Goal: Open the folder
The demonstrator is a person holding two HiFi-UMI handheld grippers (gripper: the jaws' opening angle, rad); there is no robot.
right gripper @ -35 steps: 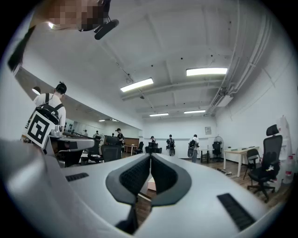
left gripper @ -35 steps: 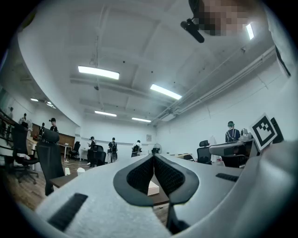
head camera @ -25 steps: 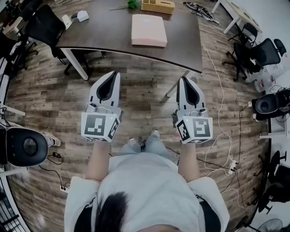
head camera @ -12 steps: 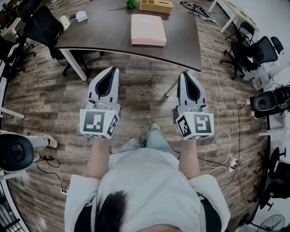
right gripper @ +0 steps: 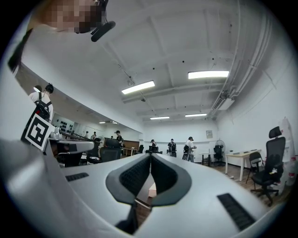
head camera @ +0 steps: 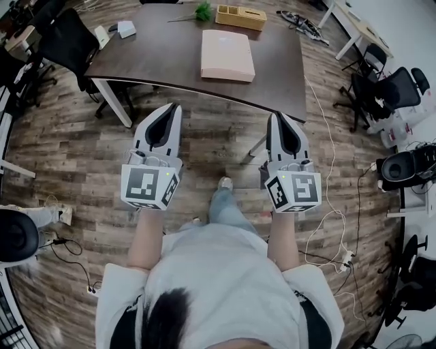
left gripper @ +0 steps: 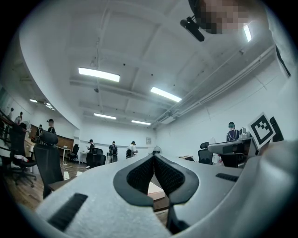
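Observation:
A closed pink folder (head camera: 227,54) lies flat on the dark brown table (head camera: 157,61) ahead of me. Both grippers are held over the wooden floor, short of the table's near edge. My left gripper (head camera: 175,108) points at the table, jaws shut with nothing between them. My right gripper (head camera: 278,116) is level with it, also shut and empty. In the left gripper view the closed tips (left gripper: 153,156) meet, and a pale corner of the folder (left gripper: 155,189) shows below them. In the right gripper view the closed tips (right gripper: 150,155) meet above a sliver of the folder (right gripper: 151,189).
On the table's far side sit a wooden box (head camera: 240,16), a small green plant (head camera: 201,9) and a white device (head camera: 126,28). Black office chairs stand at the left (head camera: 65,41) and right (head camera: 392,85). White cables (head camera: 325,211) trail on the floor. People stand far off.
The table and folder sit a little lower and nearer in the head view, and a foot has stepped forward. Both grippers keep the same pose, still shut.

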